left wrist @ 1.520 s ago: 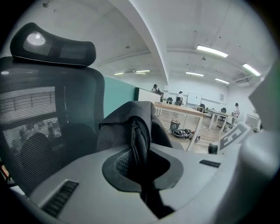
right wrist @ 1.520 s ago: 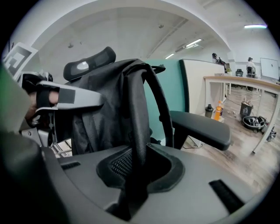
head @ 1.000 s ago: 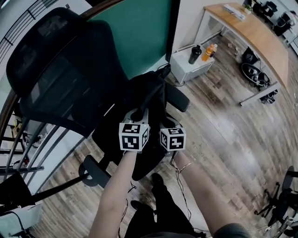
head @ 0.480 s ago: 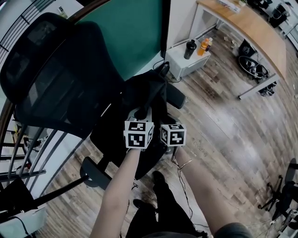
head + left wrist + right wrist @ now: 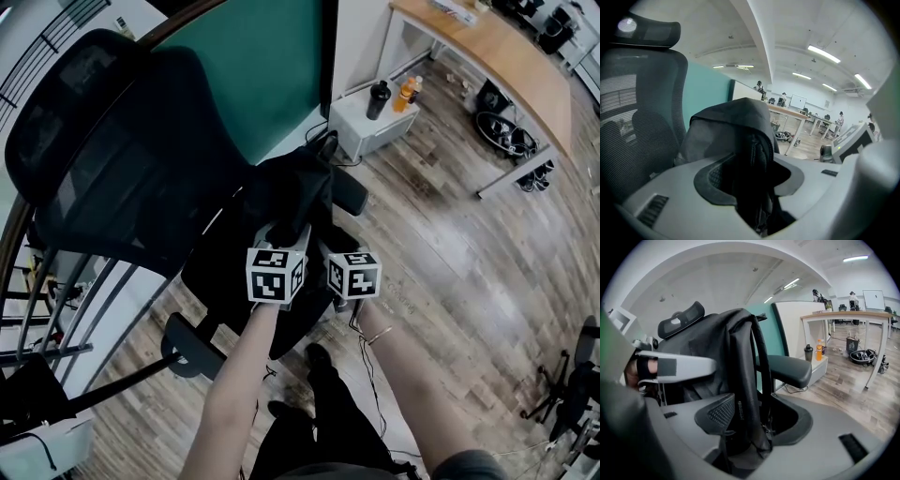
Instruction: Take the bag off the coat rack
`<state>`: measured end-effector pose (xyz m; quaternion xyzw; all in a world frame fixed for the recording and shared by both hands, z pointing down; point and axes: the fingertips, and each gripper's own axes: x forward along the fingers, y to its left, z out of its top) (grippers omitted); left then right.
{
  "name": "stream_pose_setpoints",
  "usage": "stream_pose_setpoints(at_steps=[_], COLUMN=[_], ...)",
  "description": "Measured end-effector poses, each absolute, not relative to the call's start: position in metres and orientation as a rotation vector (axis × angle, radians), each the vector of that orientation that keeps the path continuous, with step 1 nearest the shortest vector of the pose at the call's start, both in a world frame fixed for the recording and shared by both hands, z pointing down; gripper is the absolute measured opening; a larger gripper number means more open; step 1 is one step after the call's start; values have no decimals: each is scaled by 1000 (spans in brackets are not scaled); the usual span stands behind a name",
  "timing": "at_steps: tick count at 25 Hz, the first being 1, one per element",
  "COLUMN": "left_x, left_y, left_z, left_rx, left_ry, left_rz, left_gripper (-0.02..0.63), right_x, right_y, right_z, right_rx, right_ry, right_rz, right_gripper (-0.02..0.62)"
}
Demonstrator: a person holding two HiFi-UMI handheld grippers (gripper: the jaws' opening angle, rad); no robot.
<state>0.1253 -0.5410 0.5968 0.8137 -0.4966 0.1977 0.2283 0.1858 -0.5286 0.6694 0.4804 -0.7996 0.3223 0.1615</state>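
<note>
A black bag stands slumped on the seat of a black mesh office chair. Both grippers are at its near side. My left gripper has its jaws around a fold of the bag, and they have just been opening, so the pads stand apart from the fabric. My right gripper sits beside it, with the bag's dark side and strap between its jaws. Those jaws have also just been opening, and a gap shows at the ribbed pad.
The chair's armrest juts out right of the bag. Behind it stands a teal partition. A low white cabinet carries a black bottle and an orange bottle. A wooden desk is at far right, a metal railing at left.
Both grippers stay at the bag's near side and have barely shifted. The head view has swung slightly. The bag rests in the same place on the seat.
</note>
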Motion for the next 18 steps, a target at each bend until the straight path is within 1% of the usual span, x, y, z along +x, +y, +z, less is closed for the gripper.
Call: stream_pose_setpoints(at_steps=[4,7,11,18], left_x=[131,132,127,110], left_y=[-526,-514,-496,-467], left_z=[587,581,571,553], left_rx=[2271,2278,2282,2258], left_ry=[-1337,-1336,-1362,-1442], left_rz=[525,505,486,434], left_gripper=[193,206,207,206], right_x=[189,192,203,207], right_y=[-524,-518,-507,-475], right_z=[651,634,616,575], right_rx=[1396,1431,1503,1543], right_ry=[-2327,-2337,-2346,-2435], right_rz=[890,832,798,846], right_gripper=[232,233,227,207])
